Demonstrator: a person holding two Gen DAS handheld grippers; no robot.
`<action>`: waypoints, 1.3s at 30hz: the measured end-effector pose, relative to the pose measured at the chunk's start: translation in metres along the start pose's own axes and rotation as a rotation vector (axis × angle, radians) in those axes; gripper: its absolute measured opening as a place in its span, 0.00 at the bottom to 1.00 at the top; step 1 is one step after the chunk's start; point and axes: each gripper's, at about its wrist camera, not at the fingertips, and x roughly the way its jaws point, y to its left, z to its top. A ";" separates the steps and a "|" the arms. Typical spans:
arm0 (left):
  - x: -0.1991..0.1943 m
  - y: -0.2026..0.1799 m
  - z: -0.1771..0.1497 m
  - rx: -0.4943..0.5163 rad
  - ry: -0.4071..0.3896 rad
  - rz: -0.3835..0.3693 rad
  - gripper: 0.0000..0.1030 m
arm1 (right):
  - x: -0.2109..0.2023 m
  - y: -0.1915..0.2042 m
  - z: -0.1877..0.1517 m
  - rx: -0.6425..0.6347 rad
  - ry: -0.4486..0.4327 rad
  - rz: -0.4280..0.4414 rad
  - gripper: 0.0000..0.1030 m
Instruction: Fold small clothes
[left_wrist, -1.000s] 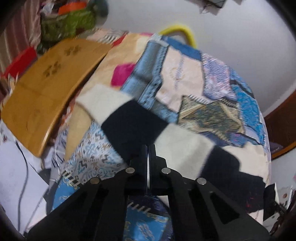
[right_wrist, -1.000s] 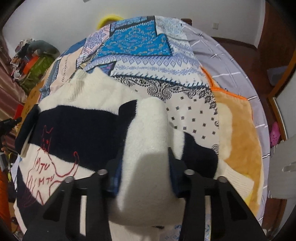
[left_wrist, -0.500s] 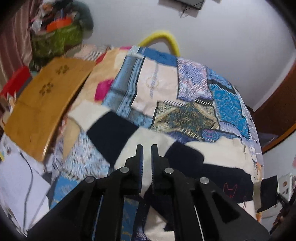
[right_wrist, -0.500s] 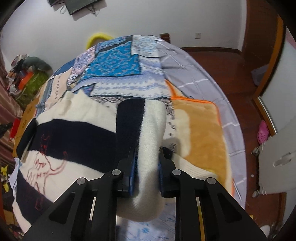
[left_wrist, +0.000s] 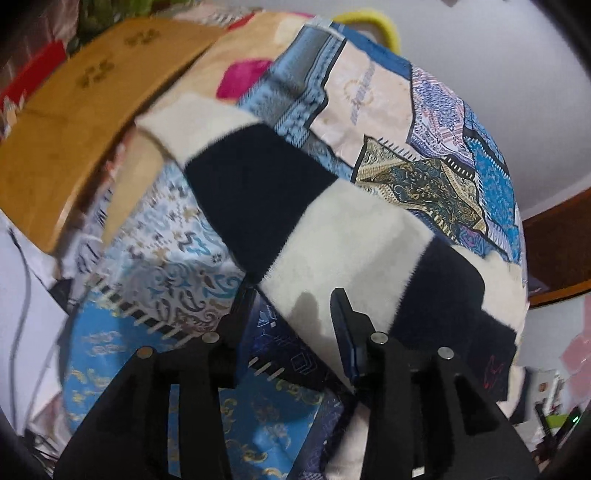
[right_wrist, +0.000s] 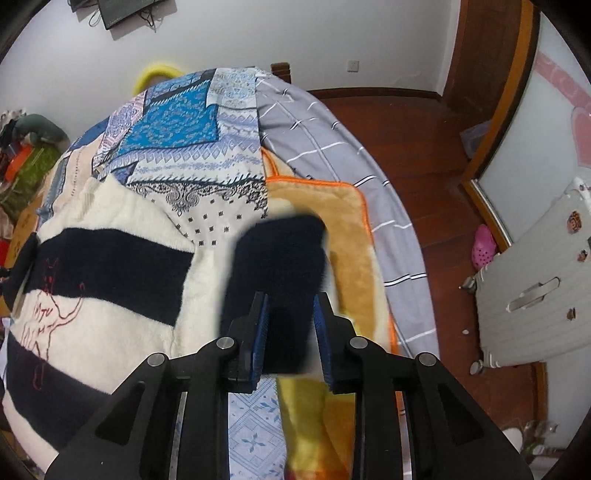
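A fuzzy sweater with black and cream stripes (left_wrist: 258, 199) lies on a patchwork bedspread (left_wrist: 388, 110). Its left sleeve stretches diagonally across the left wrist view. My left gripper (left_wrist: 291, 299) hovers low over a cream band of that sleeve, jaws opening, pads clear of the cloth. In the right wrist view the sweater's body (right_wrist: 110, 266) shows a red line drawing. The other sleeve (right_wrist: 280, 251) is lifted, its black band filling the gap between the blue pads of my right gripper (right_wrist: 290, 317), whose jaws are opening slightly.
A curved wooden board (left_wrist: 74, 122) lies left of the bed, with a yellow hoop (left_wrist: 373, 20) at its far end. An orange plush blanket (right_wrist: 354, 236) and grey checked sheet (right_wrist: 332, 147) cover the right side. A white suitcase (right_wrist: 535, 295) stands on the wooden floor.
My left gripper went from shut to open and dropped close to the left sleeve. My right gripper carried the other sleeve rightward, off the sweater's body and over the blanket's edge.
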 end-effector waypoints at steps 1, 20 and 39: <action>0.003 0.001 0.001 -0.014 0.008 -0.008 0.38 | -0.005 -0.001 0.002 -0.004 -0.014 -0.010 0.28; 0.009 -0.019 0.012 0.116 -0.093 0.140 0.08 | 0.010 0.097 0.020 -0.121 -0.039 0.163 0.37; -0.104 -0.166 -0.051 0.475 -0.286 -0.056 0.07 | -0.003 0.149 0.019 -0.178 -0.063 0.269 0.40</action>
